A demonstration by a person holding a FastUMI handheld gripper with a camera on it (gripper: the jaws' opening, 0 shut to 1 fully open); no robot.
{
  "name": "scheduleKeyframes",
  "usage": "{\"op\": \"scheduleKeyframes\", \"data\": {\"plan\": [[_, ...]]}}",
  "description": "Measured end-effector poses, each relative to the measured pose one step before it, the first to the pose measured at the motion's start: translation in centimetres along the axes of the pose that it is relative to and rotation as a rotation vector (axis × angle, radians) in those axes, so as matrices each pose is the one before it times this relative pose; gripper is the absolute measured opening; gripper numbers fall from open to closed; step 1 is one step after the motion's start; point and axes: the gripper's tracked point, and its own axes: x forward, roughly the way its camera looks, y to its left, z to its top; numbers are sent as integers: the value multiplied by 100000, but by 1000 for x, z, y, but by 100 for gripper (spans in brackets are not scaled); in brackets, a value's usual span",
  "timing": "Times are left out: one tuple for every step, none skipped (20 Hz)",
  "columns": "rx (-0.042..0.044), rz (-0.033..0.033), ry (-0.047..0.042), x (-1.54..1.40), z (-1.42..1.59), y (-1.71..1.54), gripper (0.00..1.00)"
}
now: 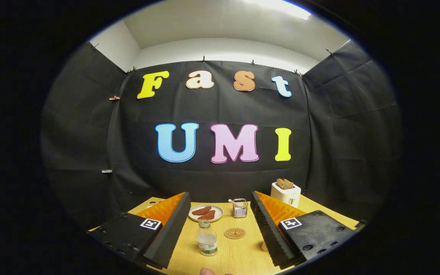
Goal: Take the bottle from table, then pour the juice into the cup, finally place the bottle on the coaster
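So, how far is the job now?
Nothing looks done yet. The bottle stands on the table between the open fingers of the gripper, not gripped. The coaster beside it is bare. Grasping, pouring and placing all remain.

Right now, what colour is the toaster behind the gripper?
White, or cream. The toaster, holding toast, shows best in the gripper view, beyond the open gripper.
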Motion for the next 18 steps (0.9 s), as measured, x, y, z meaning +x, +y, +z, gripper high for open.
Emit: {"op": "scheduleKeyframes", "data": {"plan": [[-105, -52, -122, 130, -55, 279, 97], [207, 320, 68, 3, -47, 355, 97], [-7, 163, 38, 78, -137, 399, 97], [-227, -153, 5, 69, -84, 143, 97], [-214, -73, 236, 42, -169, 119, 97], [-32, 141, 620, 39, -234, 175, 96], [-71, 210, 586, -11, -181, 126, 97], [-304, -141, 344, -45, -183, 43, 97], [-149, -163, 41, 32, -83, -127, 97], [66, -50, 204, 24, -133, 23, 97], [91, 150, 419, -45, -347, 111, 97], [-424, 117, 238, -2, -320, 38, 97], [-881, -146, 183, 28, -279, -39, 97], [-1202, -105, -260, 68, -292, -46, 96], [-1057, -401, 71, 126, -560, 34, 97], [-652, -112, 366, 229, -861, 69, 97], [-161, 387, 589, 170, -1056, 322, 97], [218, 777, 654, 269, -1141, 451, 97]]}}
